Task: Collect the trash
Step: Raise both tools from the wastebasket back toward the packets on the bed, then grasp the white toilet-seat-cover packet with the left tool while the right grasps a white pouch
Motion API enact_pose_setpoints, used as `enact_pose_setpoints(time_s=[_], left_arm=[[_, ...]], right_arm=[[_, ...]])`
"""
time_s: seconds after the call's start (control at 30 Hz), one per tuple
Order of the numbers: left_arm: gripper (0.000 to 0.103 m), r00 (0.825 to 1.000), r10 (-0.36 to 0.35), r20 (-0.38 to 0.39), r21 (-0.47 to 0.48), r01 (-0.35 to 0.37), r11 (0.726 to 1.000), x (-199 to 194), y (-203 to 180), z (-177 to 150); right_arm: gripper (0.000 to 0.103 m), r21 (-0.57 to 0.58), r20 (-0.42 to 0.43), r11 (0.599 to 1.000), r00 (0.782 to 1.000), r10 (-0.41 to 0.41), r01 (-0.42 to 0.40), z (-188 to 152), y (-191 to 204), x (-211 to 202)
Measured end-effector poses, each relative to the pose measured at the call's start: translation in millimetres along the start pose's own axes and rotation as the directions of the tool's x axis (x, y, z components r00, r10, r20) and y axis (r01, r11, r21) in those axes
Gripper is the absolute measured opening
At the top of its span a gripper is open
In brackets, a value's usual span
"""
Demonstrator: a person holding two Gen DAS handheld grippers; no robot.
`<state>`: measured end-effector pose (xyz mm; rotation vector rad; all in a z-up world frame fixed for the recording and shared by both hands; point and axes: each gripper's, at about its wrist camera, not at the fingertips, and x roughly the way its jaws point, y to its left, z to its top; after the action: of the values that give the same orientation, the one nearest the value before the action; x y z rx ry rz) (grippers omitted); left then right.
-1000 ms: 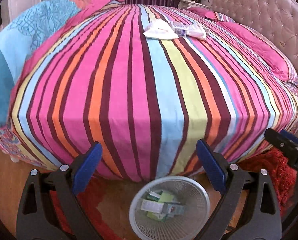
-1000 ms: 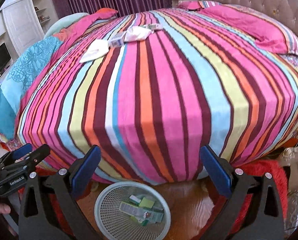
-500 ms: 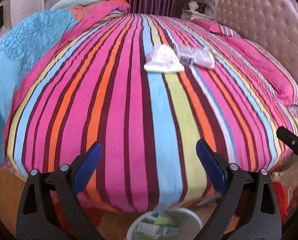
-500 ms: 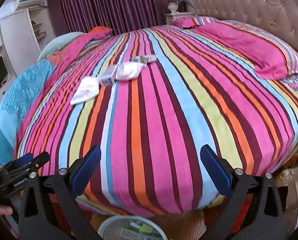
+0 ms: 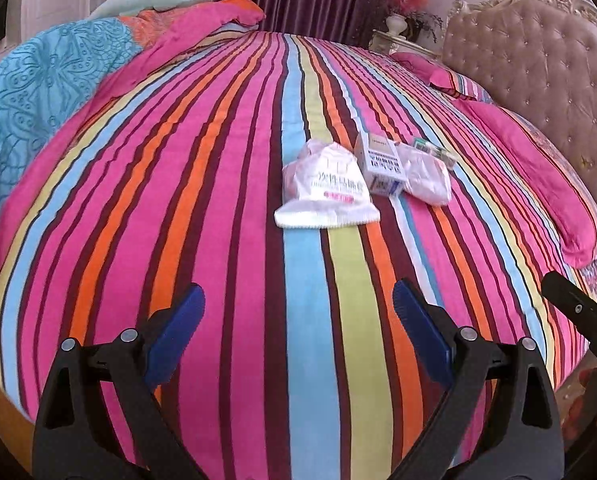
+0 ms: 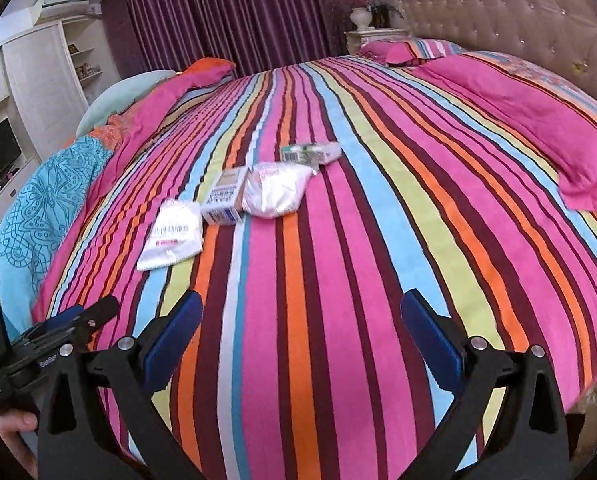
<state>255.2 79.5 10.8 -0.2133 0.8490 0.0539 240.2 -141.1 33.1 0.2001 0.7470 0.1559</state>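
A: Trash, where is it?
B: Mid-bed on the striped cover: white pouch, small box touching a crumpled wrapper, green packet behind.
A: Claws?
B: Left claw and right claw both spread wide, empty, above the bed's near edge.

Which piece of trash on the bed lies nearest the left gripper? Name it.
The flat white packet with red print. It sits closest, at the near-left end of the row; the small box, crumpled bag and green-labelled wrapper lie beyond it.
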Motion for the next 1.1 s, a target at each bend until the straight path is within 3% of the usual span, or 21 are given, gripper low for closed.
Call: enact_pose_setpoints(time_s=[0.57, 1.1], left_arm=[[0.092, 1.0, -0.007, -0.026, 0.054, 0.008, 0.999, 71.4, -15.0, 64.7], [0.092, 0.998, 0.008, -0.063, 0.056, -0.004, 0.998, 116.5, -17.9, 80.6]], right_arm=[[0.095, -0.024, -0.07, 0.999, 0.997, 0.024, -0.026, 52.5, 7.2, 75.5], [0.095, 0.012, -0.125, 1.0, 0.992, 0.016, -0.015, 83.1, 10.7, 137.6]])
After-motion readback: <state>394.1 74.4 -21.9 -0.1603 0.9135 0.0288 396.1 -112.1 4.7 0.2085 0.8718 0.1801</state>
